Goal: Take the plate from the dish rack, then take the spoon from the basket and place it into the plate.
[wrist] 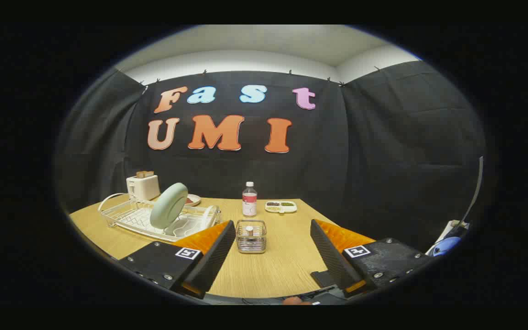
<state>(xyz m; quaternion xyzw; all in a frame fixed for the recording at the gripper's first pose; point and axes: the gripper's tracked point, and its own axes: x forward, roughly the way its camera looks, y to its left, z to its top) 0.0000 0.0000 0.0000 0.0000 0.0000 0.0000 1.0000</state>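
A pale green plate (168, 206) stands on edge in a white wire dish rack (129, 215), beyond and to the left of my left finger. A small wire basket (251, 236) sits on the wooden table (282, 261) just ahead, nearer the left finger; a spoon (249, 230) stands upright in it, handle end up. My gripper (273, 231) hangs above the table's near part, open wide, with nothing between its fingers.
A toaster (143, 185) stands behind the rack, with a small dish (193, 199) beside it. A water bottle (249, 199) and a divided snack tray (281, 206) stand at the table's far side. A blue object (446, 245) lies off the table, to the right.
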